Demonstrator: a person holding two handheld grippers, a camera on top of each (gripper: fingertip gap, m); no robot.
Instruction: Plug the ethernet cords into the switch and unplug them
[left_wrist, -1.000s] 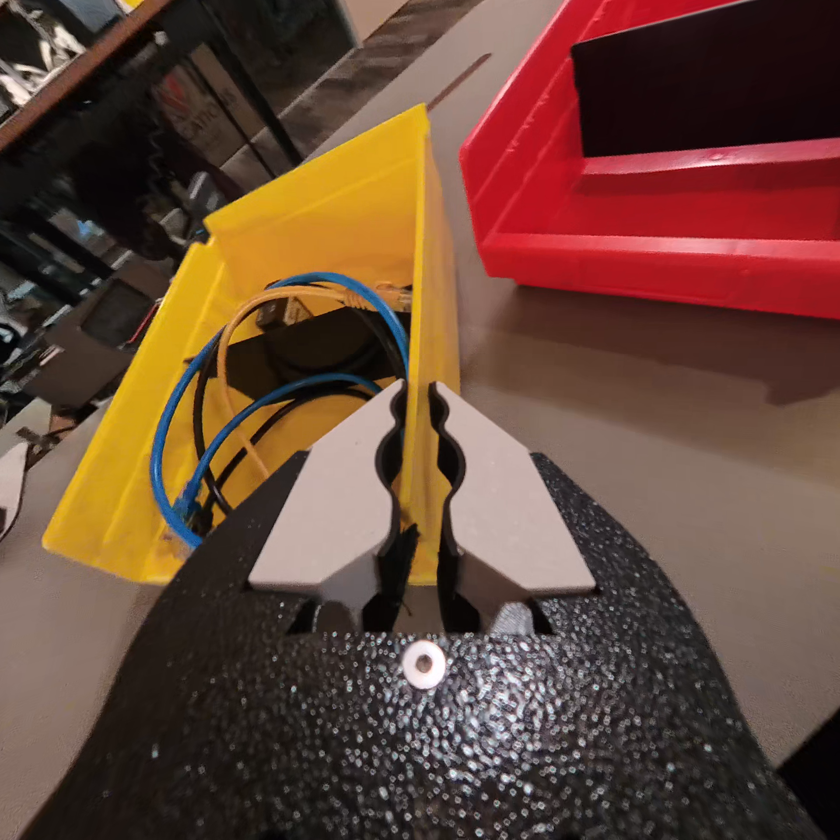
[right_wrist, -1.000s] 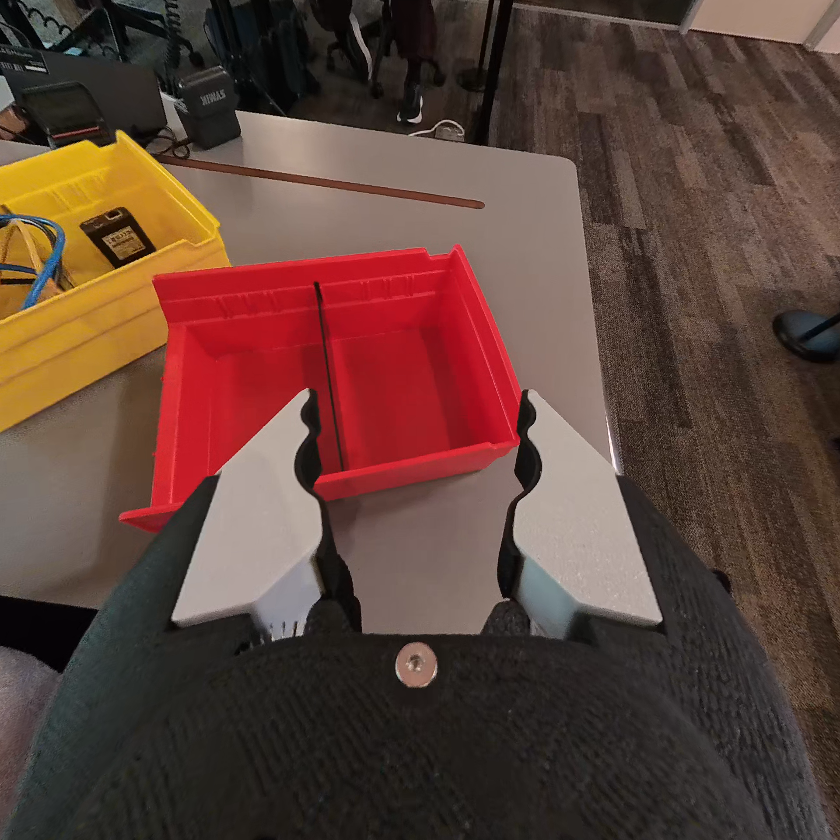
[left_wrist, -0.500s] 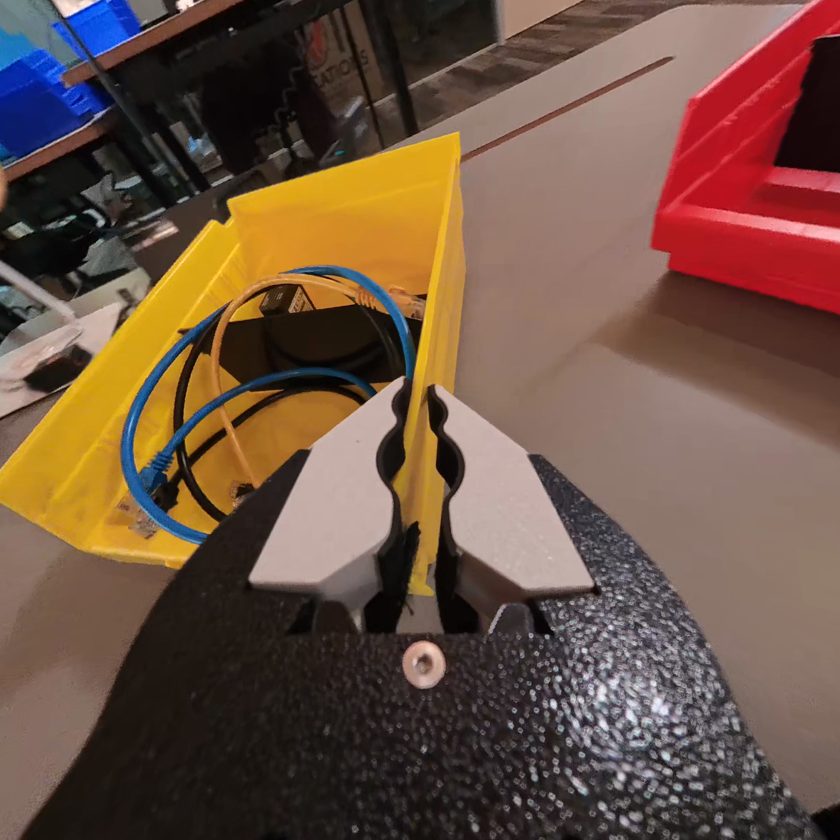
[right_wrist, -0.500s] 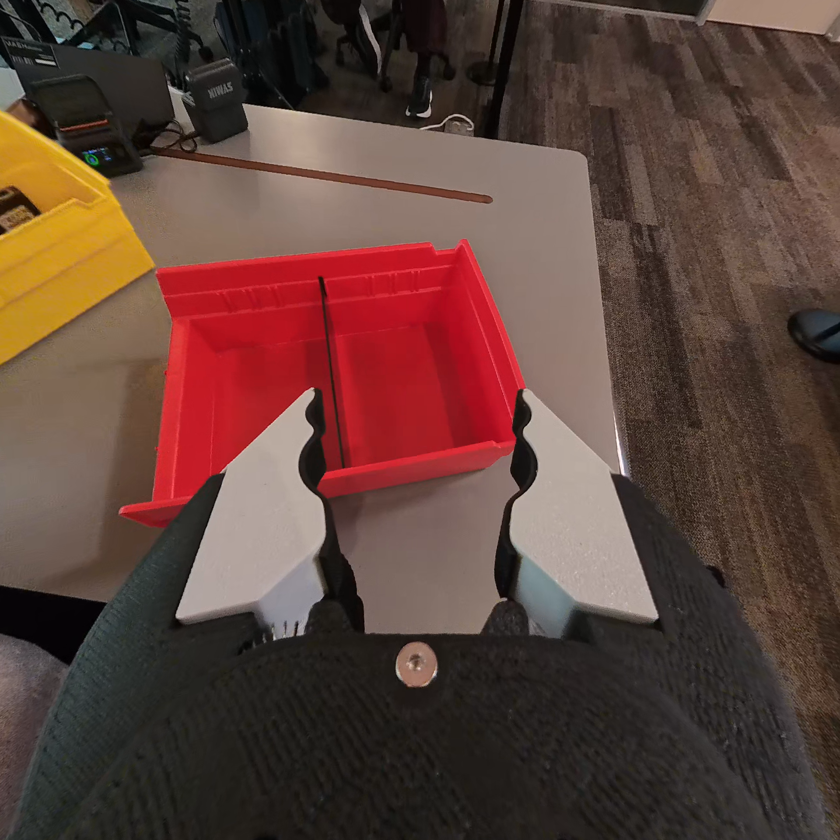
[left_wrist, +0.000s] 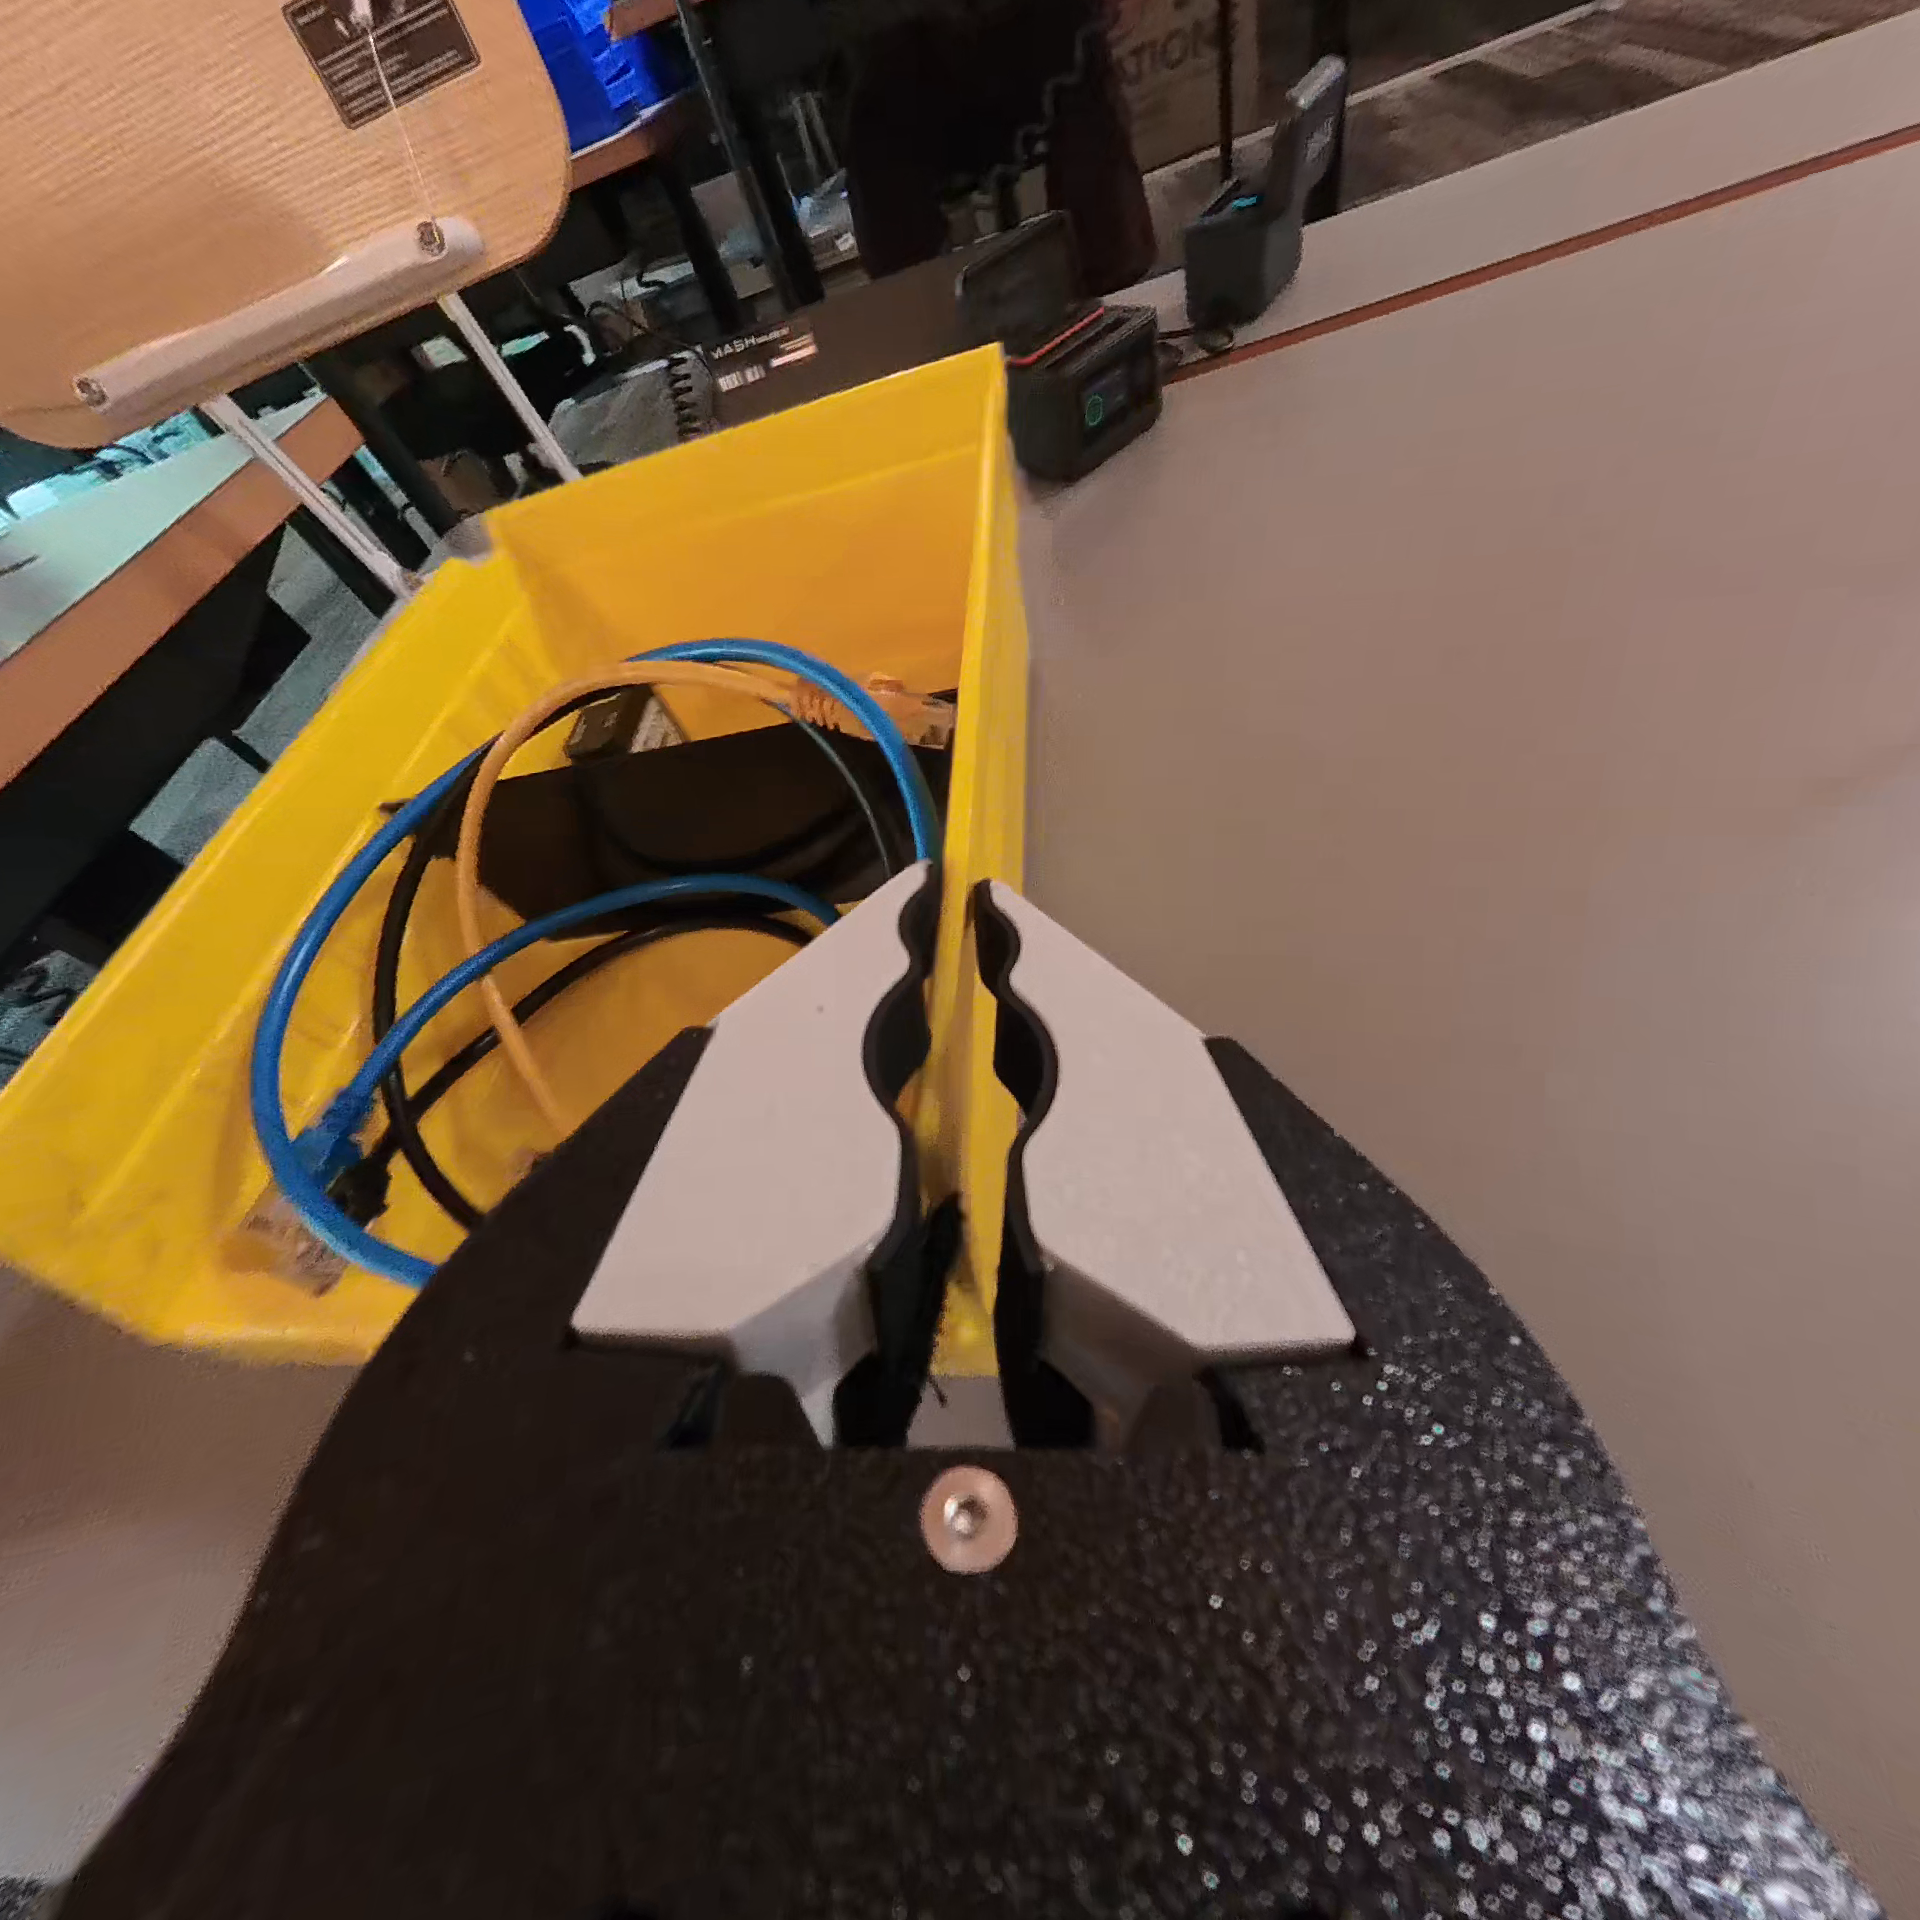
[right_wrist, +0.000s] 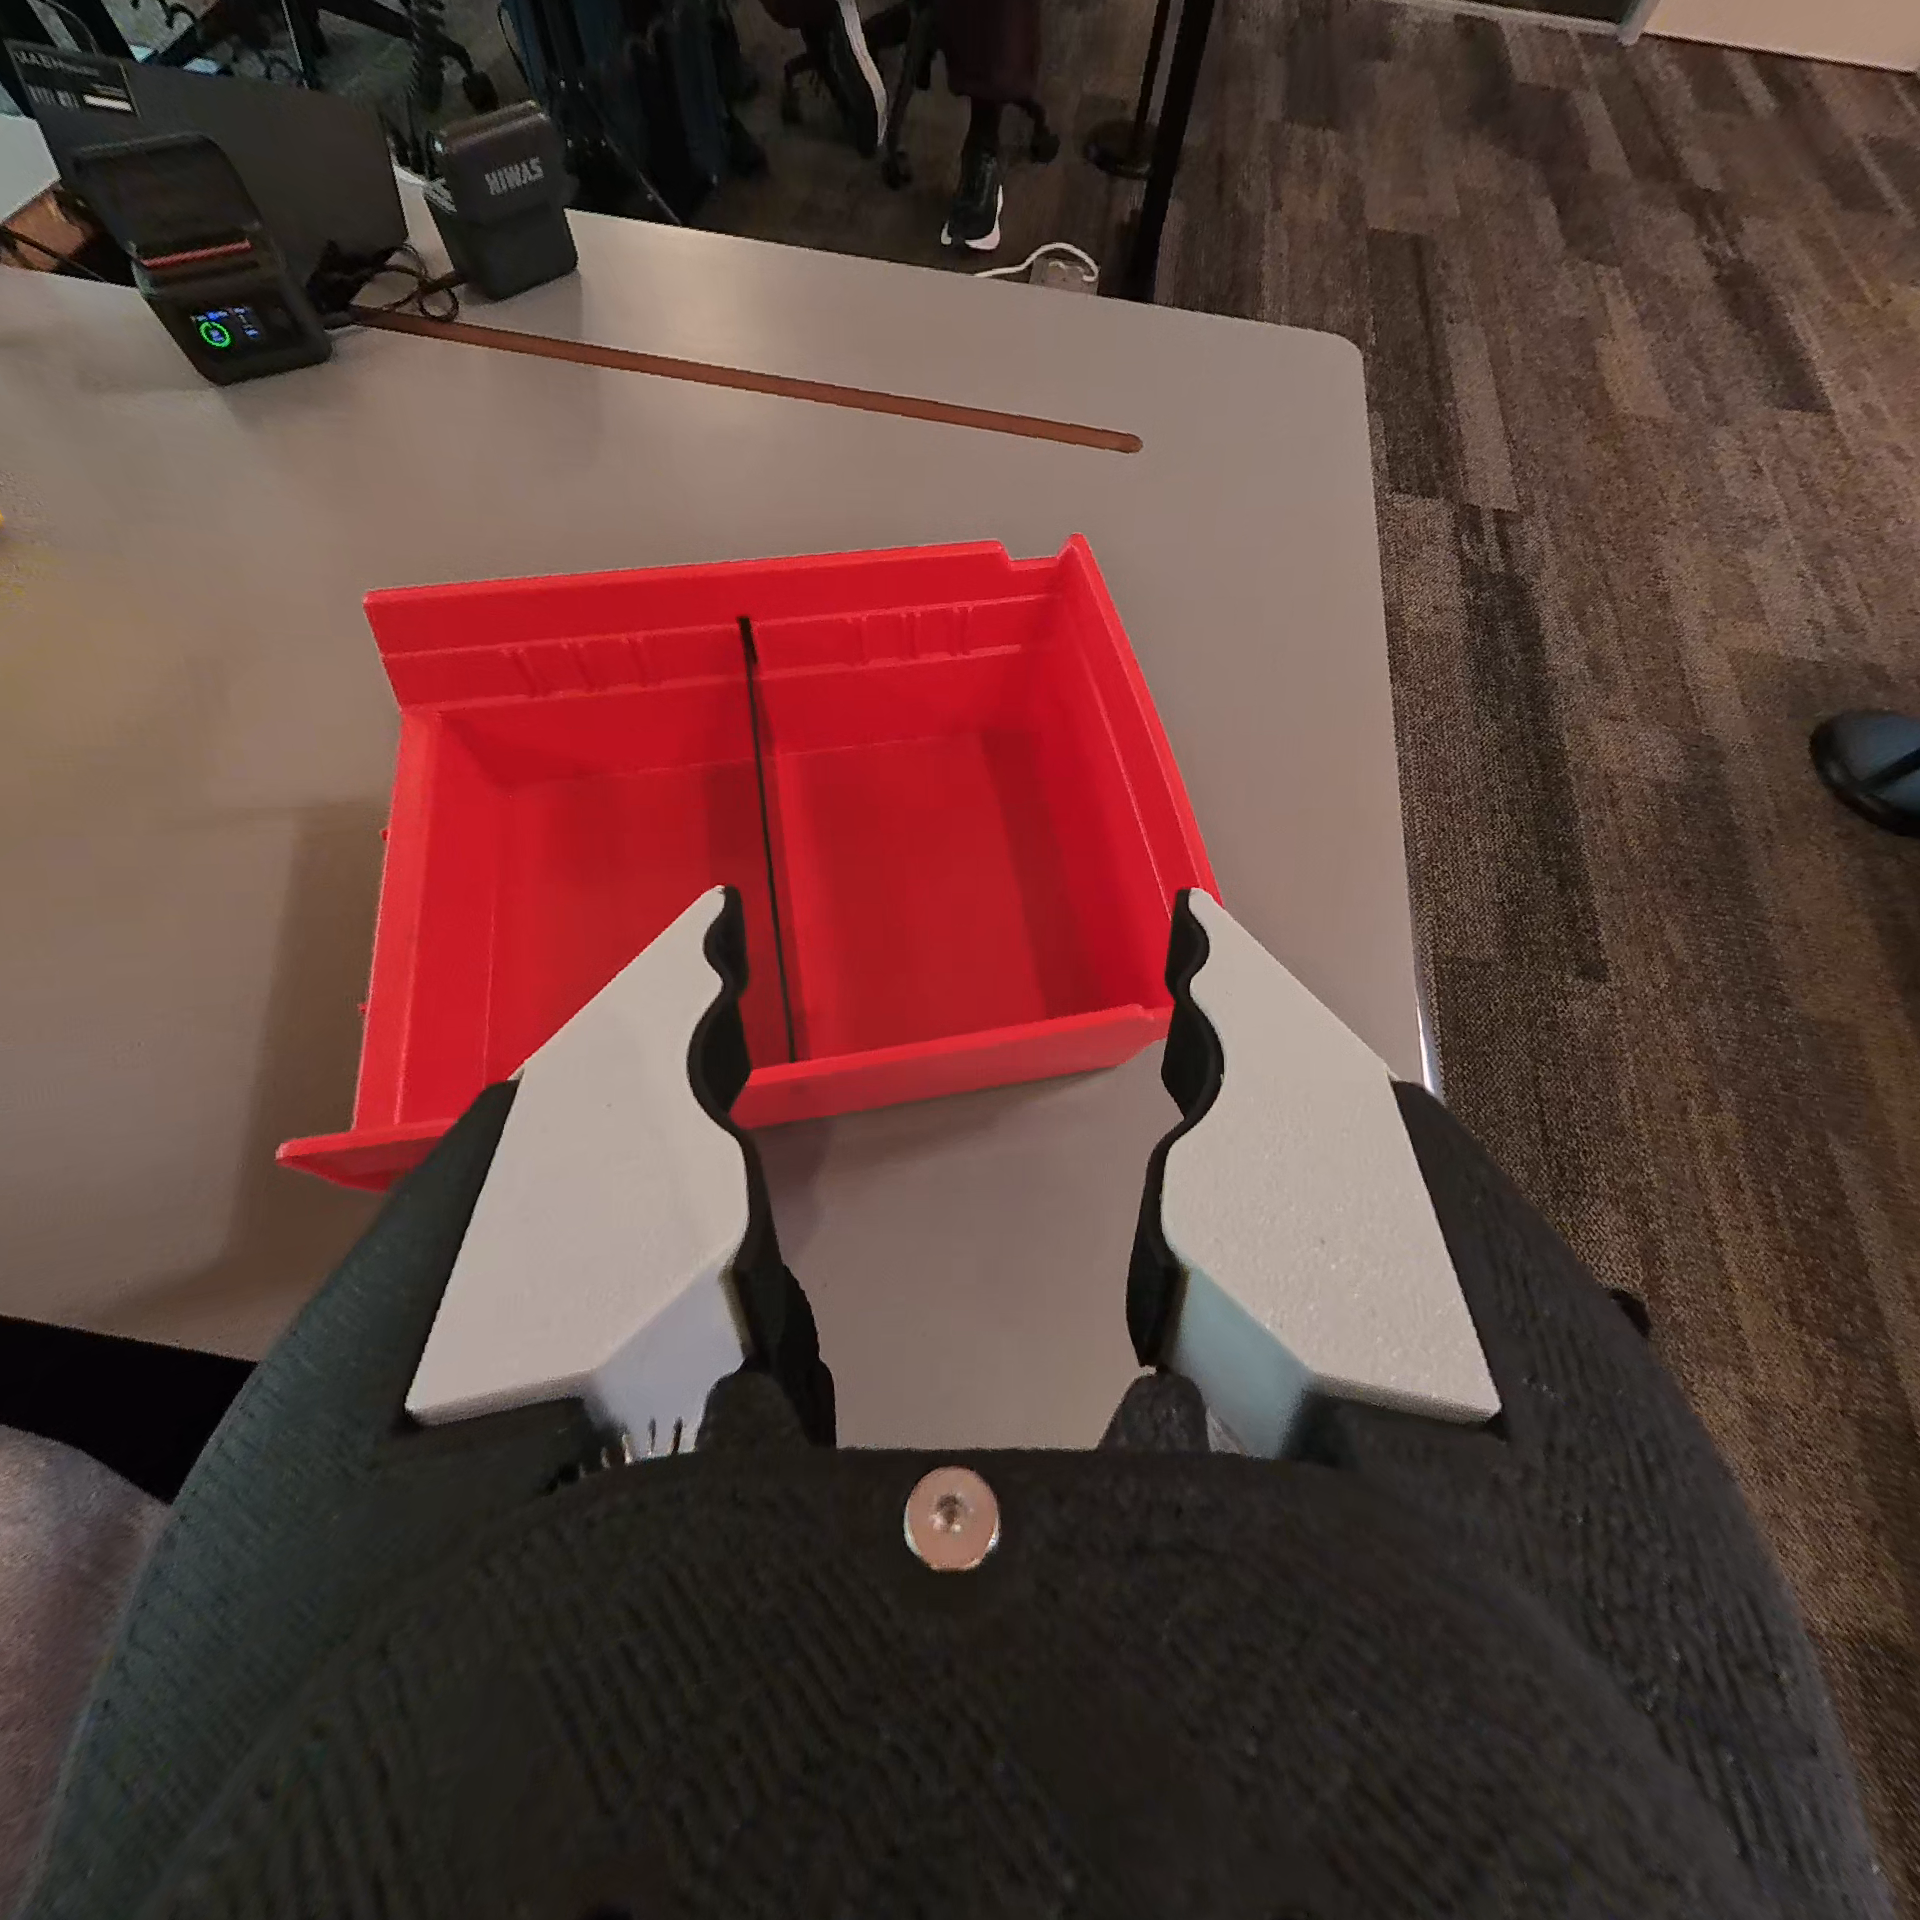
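Observation:
My left gripper (left_wrist: 954, 896) is shut on the right side wall of a yellow bin (left_wrist: 748, 540) on the grey table. Inside the bin lie a blue ethernet cord (left_wrist: 312, 997), a yellow-orange cord (left_wrist: 488, 935), a black cord (left_wrist: 390, 997) and a black switch (left_wrist: 675, 810) at the back. My right gripper (right_wrist: 954, 914) is open and empty, held above the near edge of an empty red bin (right_wrist: 582, 644) with a thin black divider (right_wrist: 764, 831).
Black devices (right_wrist: 223, 291) and a dark box (right_wrist: 509, 213) stand at the table's far edge, next to a brown slot (right_wrist: 748, 379). A wooden chair back (left_wrist: 260, 135) is at the left. The table's right edge (right_wrist: 1387, 727) drops to carpet floor. Spacing between my two grippers at the tips: around 55 centimetres.
The yellow bin has moved left with my left gripper, away from the red bin; it has left the right wrist view, and the red bin has left the left wrist view. The right gripper stays open.

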